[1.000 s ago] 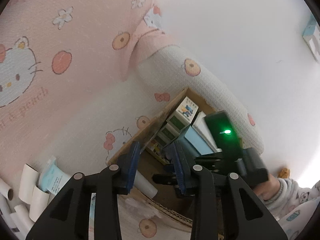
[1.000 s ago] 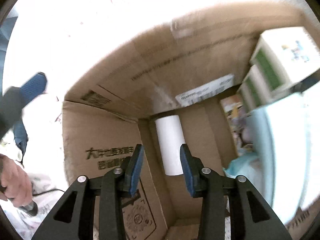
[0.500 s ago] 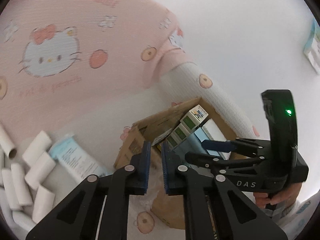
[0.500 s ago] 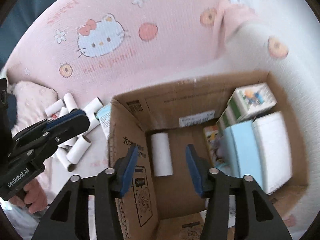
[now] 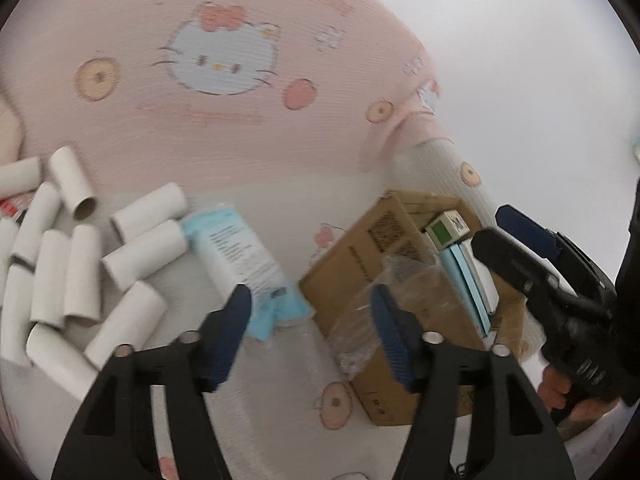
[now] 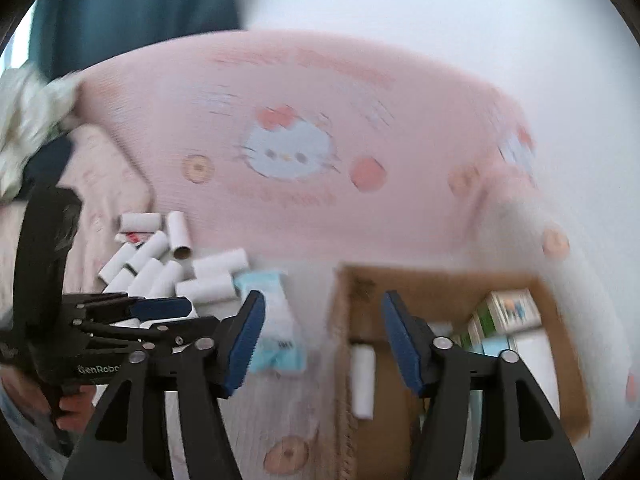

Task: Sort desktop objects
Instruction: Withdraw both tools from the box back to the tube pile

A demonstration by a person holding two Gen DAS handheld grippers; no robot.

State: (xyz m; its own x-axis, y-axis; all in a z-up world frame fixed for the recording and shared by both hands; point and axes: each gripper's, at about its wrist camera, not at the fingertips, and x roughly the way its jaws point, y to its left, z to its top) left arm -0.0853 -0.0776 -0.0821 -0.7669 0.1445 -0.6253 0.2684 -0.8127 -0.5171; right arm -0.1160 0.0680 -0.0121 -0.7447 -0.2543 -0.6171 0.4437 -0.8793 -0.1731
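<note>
White cardboard tube (image 6: pixel 363 383) now lies inside the open brown cardboard box (image 5: pixel 360 264), on the box floor against its left wall, apart from the packed items; a second ago the right gripper (image 6: pixel 322 342) was low inside the box right over it, now it sits higher, outside and back from the box, so that drop looks done and the next item is due. Right gripper's jaws have just been opening, stand spread, nothing between them. Left gripper (image 5: pixel 310 334) a second ago faced the box from near; now it faces the loose pile of white cardboard tubes (image 5: pixel 76 264) on the pink-and-white cartoon-cat bedsheet (image 5: pixel 224 128). Its jaws were pressed nearly together half a second ago, have just been opening, and are now wide apart and empty. Straight ahead of them, just beside the box, lies a pale blue and white soft plastic pack (image 5: pixel 244 264) with printed text, flat and slightly crumpled at the near end; likely next pick, either that or a tube. Tubes look like plain matte white sleeves with brown hollow cores, lying every which way, some touching. Box already holds a green-and-white small carton (image 5: pixel 446 230) and light blue flat packs (image 5: pixel 466 280) standing along its far side; clear crinkled tape or film (image 5: pixel 384 304) hangs on its near corner. Both views motion-blurred. A person's hand (image 5: pixel 560 394) grips the right tool's handle.
</note>
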